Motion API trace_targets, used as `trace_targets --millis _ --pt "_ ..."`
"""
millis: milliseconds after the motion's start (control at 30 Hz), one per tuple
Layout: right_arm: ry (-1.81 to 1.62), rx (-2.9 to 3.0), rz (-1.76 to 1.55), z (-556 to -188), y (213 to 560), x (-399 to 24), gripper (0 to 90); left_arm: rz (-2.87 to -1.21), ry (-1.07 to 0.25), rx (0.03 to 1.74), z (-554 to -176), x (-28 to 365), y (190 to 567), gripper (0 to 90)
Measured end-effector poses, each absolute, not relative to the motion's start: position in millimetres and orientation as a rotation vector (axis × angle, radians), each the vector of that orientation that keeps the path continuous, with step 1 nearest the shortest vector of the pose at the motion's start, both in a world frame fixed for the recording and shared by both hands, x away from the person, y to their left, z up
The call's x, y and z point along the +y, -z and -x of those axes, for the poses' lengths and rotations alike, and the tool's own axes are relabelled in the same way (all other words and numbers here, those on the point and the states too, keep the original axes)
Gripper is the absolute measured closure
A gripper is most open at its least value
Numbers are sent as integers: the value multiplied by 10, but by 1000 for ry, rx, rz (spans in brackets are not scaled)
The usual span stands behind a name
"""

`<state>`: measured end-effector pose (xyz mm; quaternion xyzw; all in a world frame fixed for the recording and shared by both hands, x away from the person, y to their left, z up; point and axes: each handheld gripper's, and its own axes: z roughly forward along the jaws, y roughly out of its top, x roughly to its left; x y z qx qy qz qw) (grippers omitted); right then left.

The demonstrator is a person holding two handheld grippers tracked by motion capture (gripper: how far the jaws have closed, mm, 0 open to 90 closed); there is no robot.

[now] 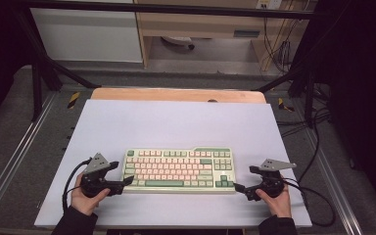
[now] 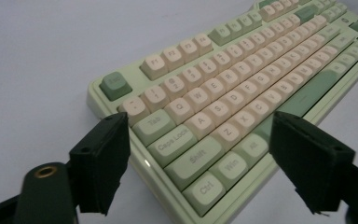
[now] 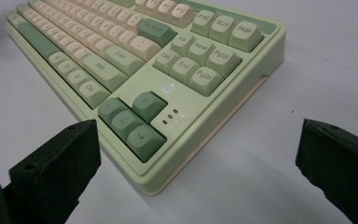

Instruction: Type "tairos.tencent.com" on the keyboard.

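Note:
A pale green keyboard (image 1: 178,170) with cream and darker green keys lies flat near the front middle of the white mat (image 1: 176,122). My left gripper (image 1: 126,181) is at its front left corner. In the left gripper view the keyboard's (image 2: 223,93) Ctrl and Shift corner sits between the spread jaws of that gripper (image 2: 200,123), and I see no pad pressing on it. My right gripper (image 1: 238,187) is just off the front right corner. In the right gripper view this gripper (image 3: 198,128) is wide open, and the keyboard's (image 3: 135,56) arrow-key corner reaches in between the jaws without touching them.
The mat covers a wooden table whose edge (image 1: 176,94) shows at the back. Black frame posts (image 1: 36,83) stand at the back corners. Cables (image 1: 318,196) trail off the right side. A hand (image 1: 83,200) holds each gripper at the front edge.

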<state>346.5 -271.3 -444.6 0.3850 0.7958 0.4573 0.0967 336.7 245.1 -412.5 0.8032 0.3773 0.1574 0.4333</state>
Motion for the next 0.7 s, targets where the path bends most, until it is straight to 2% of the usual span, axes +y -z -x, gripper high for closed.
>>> trace_targets --millis 67,100,200,300,433,567,700 --pt "-1357 2356 -1142 -3464 4445 -2713 5 -2002 -391 940 -3377 2401 4114 259" --pt "-1358 2357 -1138 -3466 4446 -2712 5 -2005 -391 940 -3385 2373 4112 314" --pt "-1357 2359 -1140 -3465 4448 -2709 5 -2013 -385 944 -3417 2283 4109 352" --pt "-1357 2358 -1138 -3466 4447 -2712 5 -2016 -375 944 -3459 2172 4099 442" --pt "-1359 2355 -1139 -3462 4441 -2718 5 -2015 -376 939 -3481 2104 4090 499" --pt "-1356 2359 -1138 -3464 4442 -2714 5 -2011 -377 934 -3507 2023 4076 612" --pt "-1358 2357 -1139 -3462 4440 -2715 5 -2016 -379 930 -3536 1935 4065 679"
